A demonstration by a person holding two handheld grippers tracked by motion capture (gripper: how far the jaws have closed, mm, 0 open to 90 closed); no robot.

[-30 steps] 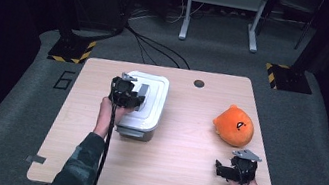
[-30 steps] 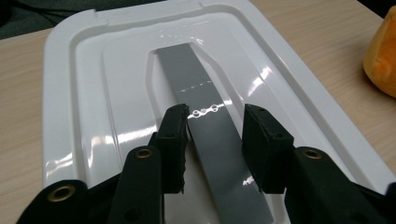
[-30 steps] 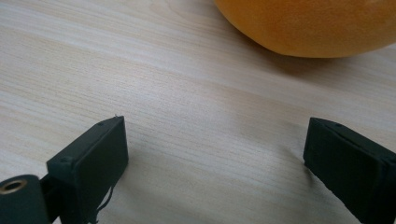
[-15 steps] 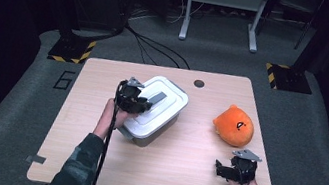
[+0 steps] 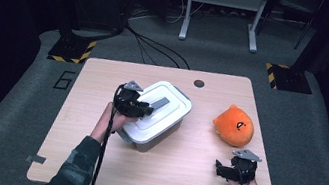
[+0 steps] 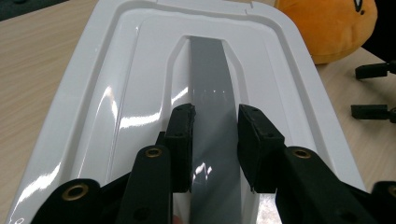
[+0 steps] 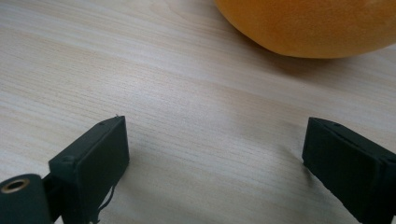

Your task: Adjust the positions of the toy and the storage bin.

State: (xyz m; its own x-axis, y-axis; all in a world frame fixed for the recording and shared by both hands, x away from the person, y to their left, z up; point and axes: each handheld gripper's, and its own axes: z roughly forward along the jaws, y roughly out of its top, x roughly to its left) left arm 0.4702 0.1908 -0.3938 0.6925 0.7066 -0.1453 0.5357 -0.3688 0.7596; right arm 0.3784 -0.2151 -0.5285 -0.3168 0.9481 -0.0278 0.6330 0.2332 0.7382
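Note:
A white lidded storage box sits askew at the table's middle left. Its lid has a grey handle strip down the middle. My left gripper is shut on that handle, one pad pressing on each side. An orange plush toy lies at the right of the table. Just in front of the toy, my right gripper rests low over the wood, open with nothing between its fingers.
The wooden table has a small dark round hole near its far edge. In the left gripper view the plush toy lies beyond the lid, with the right gripper's jaw tips to its right. Stands and cables occupy the floor behind the table.
The box has turned, its far end swinging to the right, and my left gripper has shifted slightly right with the handle. The right gripper and the toy have stayed put.

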